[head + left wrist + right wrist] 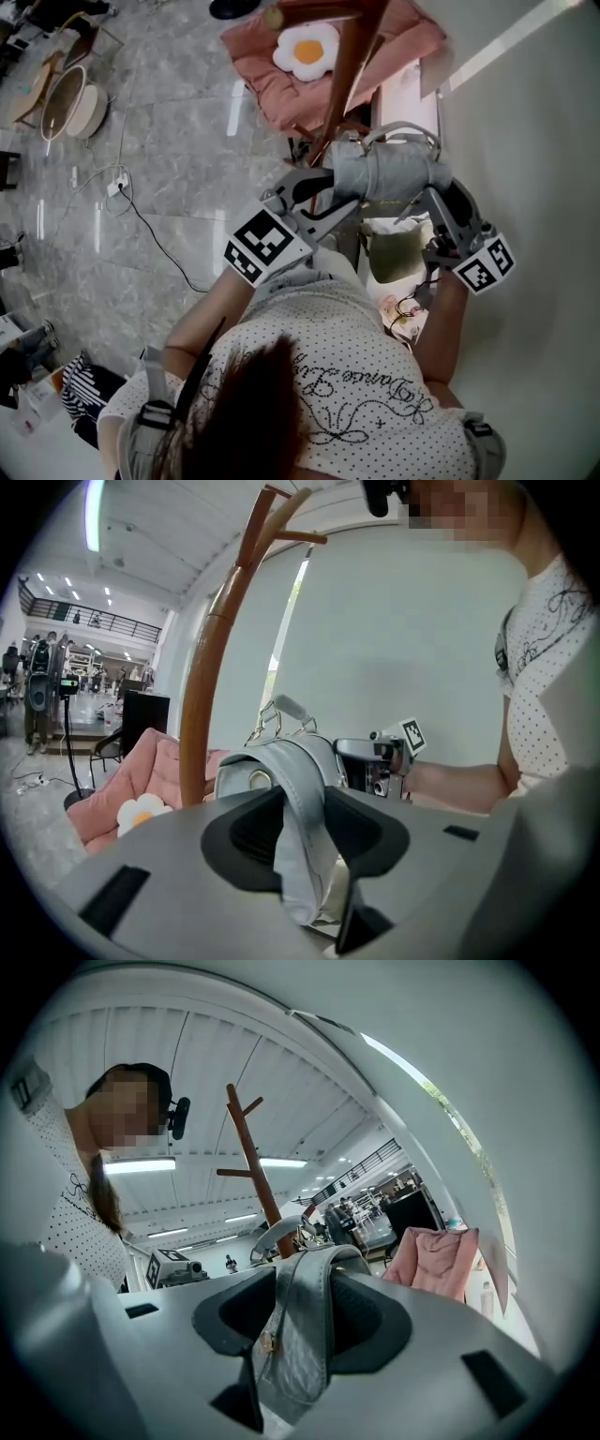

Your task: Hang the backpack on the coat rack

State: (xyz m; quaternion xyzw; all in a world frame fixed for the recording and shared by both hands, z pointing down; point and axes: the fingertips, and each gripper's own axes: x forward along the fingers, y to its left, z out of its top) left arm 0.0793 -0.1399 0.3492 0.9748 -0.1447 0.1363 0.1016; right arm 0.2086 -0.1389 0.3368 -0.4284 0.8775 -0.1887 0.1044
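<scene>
A grey backpack (389,173) hangs in the air between my two grippers, right beside the brown wooden coat rack (342,70). My left gripper (336,190) is shut on one grey strap (305,836), which runs down between its dark pads. My right gripper (428,190) is shut on another grey strap (305,1326) with a small gold buckle. In the left gripper view the backpack's body (281,761) sits just beyond the jaws, with the rack's curved pole (211,667) rising on the left. The right gripper view shows the rack's pegs (246,1138) high above.
A pink chair (272,70) with an egg-shaped cushion (307,52) stands behind the rack. A white wall (534,141) runs close on the right. A cable and power strip (117,183) lie on the marble floor at left. A small bag (394,253) sits at the rack's foot.
</scene>
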